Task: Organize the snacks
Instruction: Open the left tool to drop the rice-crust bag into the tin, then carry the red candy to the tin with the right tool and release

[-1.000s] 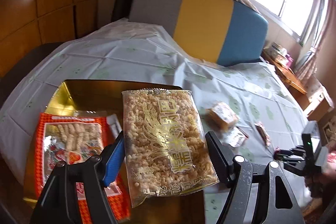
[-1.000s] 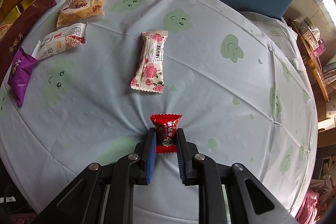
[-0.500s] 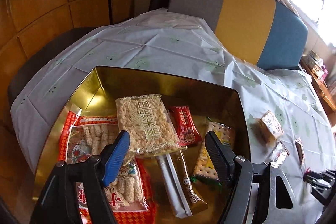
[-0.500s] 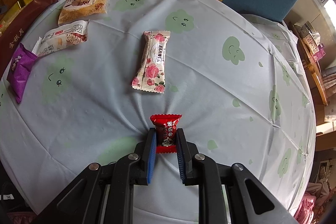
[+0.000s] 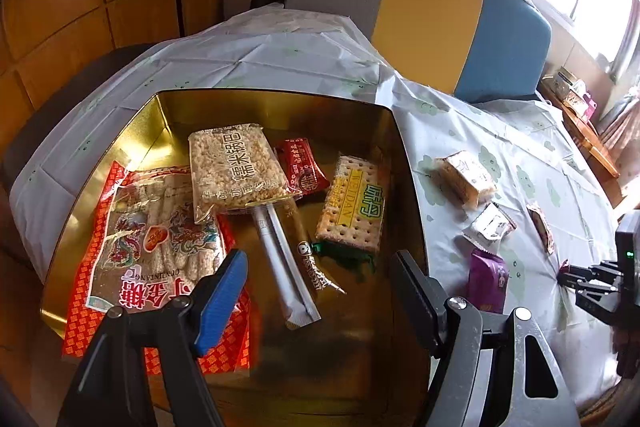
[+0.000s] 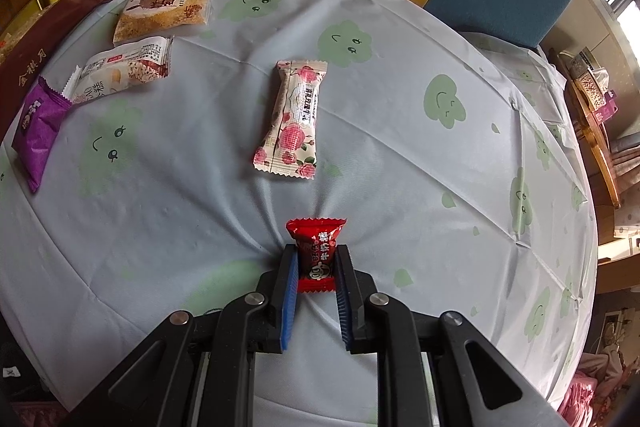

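Note:
My left gripper (image 5: 318, 263) hangs open over the gold tin (image 5: 404, 163), with nothing between its jaws. In the tin lie a puffed-rice pack (image 5: 236, 167), a red-orange pack (image 5: 156, 247), a cracker pack (image 5: 354, 207), a small red packet (image 5: 302, 167) and a long stick sachet (image 5: 284, 267). My right gripper (image 6: 317, 253) is shut on a small red candy (image 6: 316, 239) that rests on the tablecloth, which puckers around it. Beyond it lies a rose-printed packet (image 6: 292, 119). The right gripper (image 5: 588, 279) also shows at the right edge of the left wrist view.
A purple packet (image 6: 40, 123), a white packet (image 6: 120, 71) and a tan packet (image 6: 164, 11) lie by the tin's maroon side (image 6: 52, 27). A grey, yellow and blue sofa back (image 5: 420, 7) stands behind the table. The cloth (image 6: 400, 167) drops off at the round table's edge.
The puffed-rice pack that stood between my left jaws a second ago now lies in the tin. The left gripper has swung over the tin and dipped. The right gripper has kept still.

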### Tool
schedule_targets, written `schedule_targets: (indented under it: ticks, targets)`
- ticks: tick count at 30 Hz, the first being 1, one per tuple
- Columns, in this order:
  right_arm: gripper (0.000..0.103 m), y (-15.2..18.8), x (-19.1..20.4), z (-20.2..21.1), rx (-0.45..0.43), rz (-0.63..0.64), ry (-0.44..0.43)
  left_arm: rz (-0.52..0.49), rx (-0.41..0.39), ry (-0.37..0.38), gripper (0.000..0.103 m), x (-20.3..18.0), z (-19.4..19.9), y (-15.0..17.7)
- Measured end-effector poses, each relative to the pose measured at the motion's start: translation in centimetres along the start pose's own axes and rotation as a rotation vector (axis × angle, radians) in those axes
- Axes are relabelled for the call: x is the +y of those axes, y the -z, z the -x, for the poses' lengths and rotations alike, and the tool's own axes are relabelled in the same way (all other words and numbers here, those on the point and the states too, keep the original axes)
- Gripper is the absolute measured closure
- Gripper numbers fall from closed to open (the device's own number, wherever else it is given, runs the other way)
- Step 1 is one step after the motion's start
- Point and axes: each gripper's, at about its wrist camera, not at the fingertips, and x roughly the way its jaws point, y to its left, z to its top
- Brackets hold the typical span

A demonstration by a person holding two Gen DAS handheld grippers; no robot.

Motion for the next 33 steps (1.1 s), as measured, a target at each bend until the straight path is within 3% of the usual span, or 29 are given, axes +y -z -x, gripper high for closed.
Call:
schedule_targets:
  ticks: [9, 13, 19, 24, 28, 33]
  targets:
    - [0.085, -0.2, 0.2, 0.1, 0.011, -0.009, 0.015, 0.054, -0.026, -0.016, 0.028, 2.7, 1.2, 1.0]
    - [0.086, -0.7, 0.2, 0.0, 0.043, -0.039, 0.037, 0.058, -0.034, -0.057, 0.028, 4.0, 1.5, 1.6]
    - [0.087, -1.1, 0.1, 0.1, 0.077, -0.126, 0.078, 0.117, -0.053, -0.063, 0.029, 6.3, 2.2, 2.1]
    - [0.087, -0.9, -1.1, 1.1, 0.067, -0.253, 0.053, 0.134, -0.071, -0.066, 0.029, 7.5, 2.6, 1.9]
    - [0.087, -0.6, -0.6, 3.9, -0.030, -0.315, -0.021, 0.129, -0.088, -0.093, 0.029, 7.8, 2.7, 1.6]
    - [0.087, -2.3, 5.4, 8.6, -0.180, -0.228, -0.229, 0.161, -0.091, -0.103, 0.029, 8.7, 2.9, 1.3]
